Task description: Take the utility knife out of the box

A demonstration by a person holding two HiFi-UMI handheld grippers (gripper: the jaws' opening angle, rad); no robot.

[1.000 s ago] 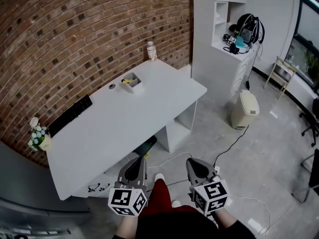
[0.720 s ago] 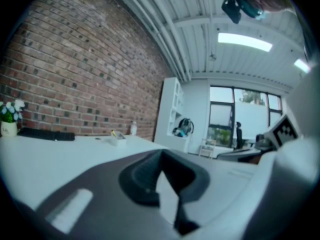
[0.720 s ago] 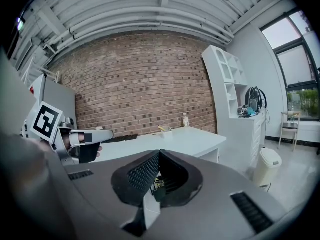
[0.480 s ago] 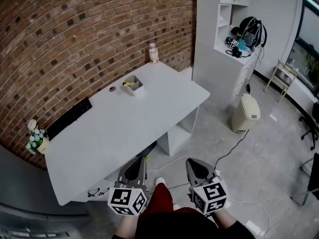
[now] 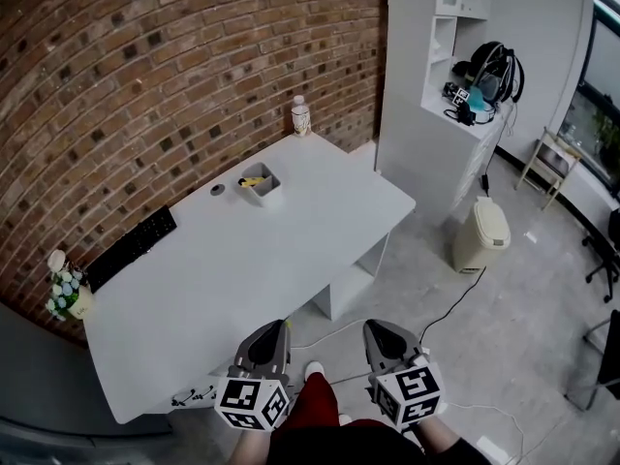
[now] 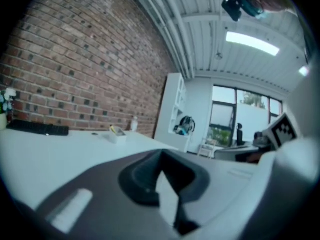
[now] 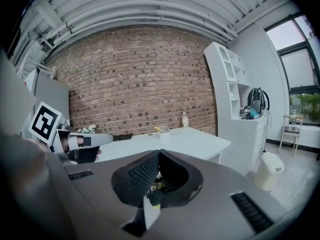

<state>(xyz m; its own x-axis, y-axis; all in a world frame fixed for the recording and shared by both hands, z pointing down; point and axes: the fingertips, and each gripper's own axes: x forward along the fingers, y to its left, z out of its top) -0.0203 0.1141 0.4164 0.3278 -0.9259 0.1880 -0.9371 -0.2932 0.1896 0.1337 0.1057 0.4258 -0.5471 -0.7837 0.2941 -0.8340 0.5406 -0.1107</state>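
A room with a red brick wall [image 5: 145, 76] and a grey floor [image 5: 513, 318]. A long white surface [image 5: 252, 260] stands against the wall. A small open white box [image 5: 260, 184] sits on the surface close to the wall, and everything else is placed from it.

The yellow utility knife [image 5: 251, 181] lies inside the box, one end leaning up over the rim. Just beside the box, on the side toward the keyboard, there is a small round grey spot [image 5: 217, 190] on the surface. The black keyboard [image 5: 131, 250] lies along the wall, well apart from the box. Past it, at the end of the surface farthest from the box, is a little pot of flowers [image 5: 66, 294]. On the box's other side, a white bottle [image 5: 301, 117] stands upright in the corner where the surface meets the wall.

Beyond the bottle, further from the box, a tall white shelf unit [image 5: 436, 27] carries a dark backpack [image 5: 494, 66]. A beige waste bin [image 5: 480, 235] stands on the floor below it.

Both claws are held out over the floor, well apart from the box and off the near edge of the surface. They are side by side, pointing toward the surface. The left claw [image 5: 275, 325] has its jaws pressed together with nothing between them. The right claw [image 5: 369, 325] also has its jaws tip to tip and holds nothing. The right gripper view shows the box and knife far off across the surface.
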